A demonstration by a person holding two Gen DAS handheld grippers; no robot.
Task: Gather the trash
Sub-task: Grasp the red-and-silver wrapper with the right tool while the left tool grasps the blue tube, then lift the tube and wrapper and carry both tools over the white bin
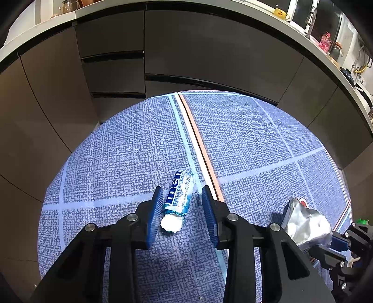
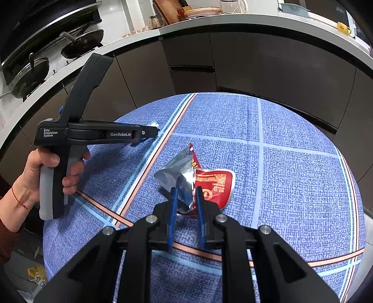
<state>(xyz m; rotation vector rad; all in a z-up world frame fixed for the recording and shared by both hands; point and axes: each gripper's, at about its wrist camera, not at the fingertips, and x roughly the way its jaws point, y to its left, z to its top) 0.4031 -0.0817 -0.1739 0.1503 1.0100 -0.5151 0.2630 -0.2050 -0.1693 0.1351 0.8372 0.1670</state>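
A blue-and-white mint roll wrapper (image 1: 178, 195) lies on the blue checked tablecloth (image 1: 244, 139), its torn white end towards me. My left gripper (image 1: 181, 193) is open and straddles it: the left pad is at the wrapper's side and the right pad stands apart. In the right wrist view the left gripper (image 2: 150, 134) shows from the side, held by a hand (image 2: 58, 172). My right gripper (image 2: 186, 190) is shut on a crumpled silver-and-red foil packet (image 2: 212, 184), held just above the cloth. The foil packet (image 1: 305, 221) also appears at the lower right of the left wrist view.
Dark kitchen cabinets (image 1: 209, 53) curve round the table's far side under a white counter. Pans (image 2: 81, 42) sit on a stove at the left and a yellow cup (image 1: 281, 12) stands on the counter. Some clutter (image 2: 35, 275) lies on the floor beyond the table's left edge.
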